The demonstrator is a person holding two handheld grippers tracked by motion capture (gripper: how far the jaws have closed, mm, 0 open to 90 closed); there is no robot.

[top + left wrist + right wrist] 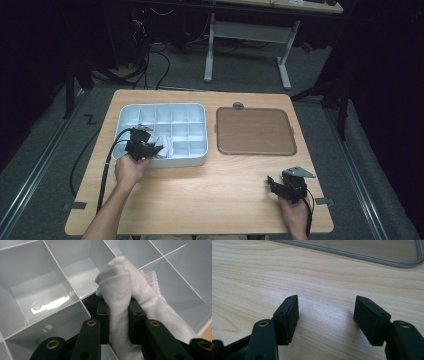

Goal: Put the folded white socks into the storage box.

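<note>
Two hand-held black grippers are at work over the pale wooden table [200, 195]. The left gripper [119, 312] has its jaws pinched onto a bunched white knitted cloth [125, 287], the pads pressing the fabric from both sides. The cloth sits at the near edge of the light grey plastic compartment tray [165, 111], which lies on the left half of the table; from above, the white bundle [164, 147] shows in the near row of compartments, just right of the gripper [150, 149]. Part of the fabric spills over a divider into the neighbouring cell. The right gripper [325, 315] hovers low above bare wood at the near right of the table, jaws spread wide with nothing between them. Just beyond it lies the brown flat rectangular lid with a grey rim [255, 131], beside the tray and apart from it.
</note>
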